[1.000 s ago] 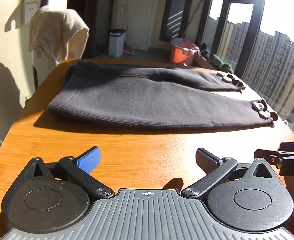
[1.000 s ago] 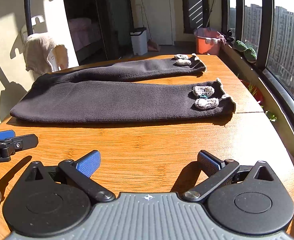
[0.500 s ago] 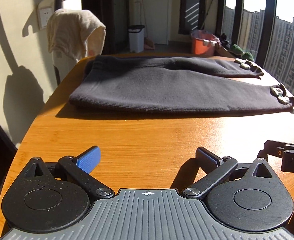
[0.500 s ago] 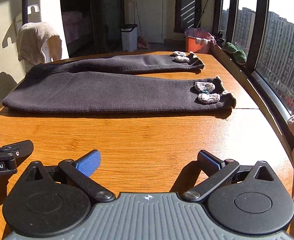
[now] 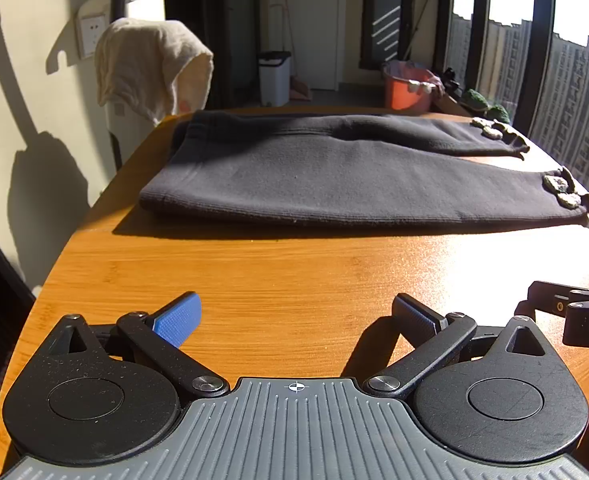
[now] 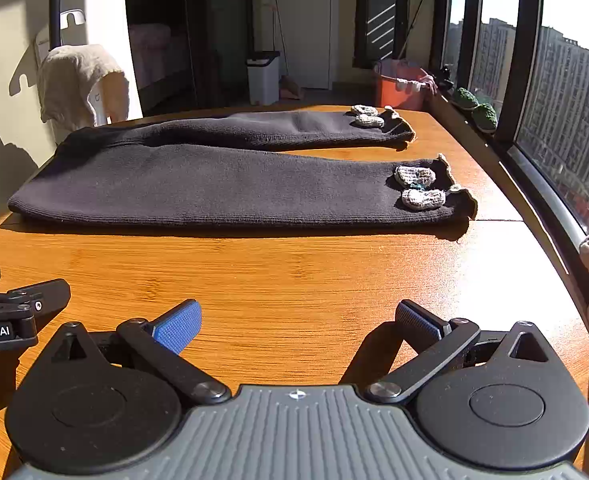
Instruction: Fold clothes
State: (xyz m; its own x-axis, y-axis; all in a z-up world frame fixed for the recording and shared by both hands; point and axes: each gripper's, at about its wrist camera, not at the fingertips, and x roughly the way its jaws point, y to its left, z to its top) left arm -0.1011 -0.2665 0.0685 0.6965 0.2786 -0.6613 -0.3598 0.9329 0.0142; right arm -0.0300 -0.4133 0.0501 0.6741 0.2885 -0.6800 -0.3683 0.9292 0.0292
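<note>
Trousers (image 5: 334,176) of dark grey knit lay flat on the far half of the wooden bench (image 5: 294,272), well apart from both claws. Their long axis ran across the bench from left to right: the waistband sat at the left end, near the bench's left edge, and the 2 legs stretched toward the window side on the right. The legs split into a narrow V, with bare wood showing between them near the cuffs. The near leg's cuff (image 6: 434,192) carried 2 pale knitted patches, and the far leg's cuff (image 6: 374,118) carried 2 more.

Beyond the bench stood an orange bucket (image 6: 398,88) with some cloth or pale items draped at its rim; what lay deeper inside could not be made out. A white bin (image 5: 274,78) with a dark lid stood by the far wall, its contents hidden. A cream towel (image 5: 150,64) hung over something white at the left.

The left claw (image 5: 294,316) hovered over bare wood at the near side, its 2 fingers spread wide and gripping nothing. The right claw (image 6: 296,318) was likewise spread wide and empty, just beside the left one, which showed at the left edge of the right wrist view.
</note>
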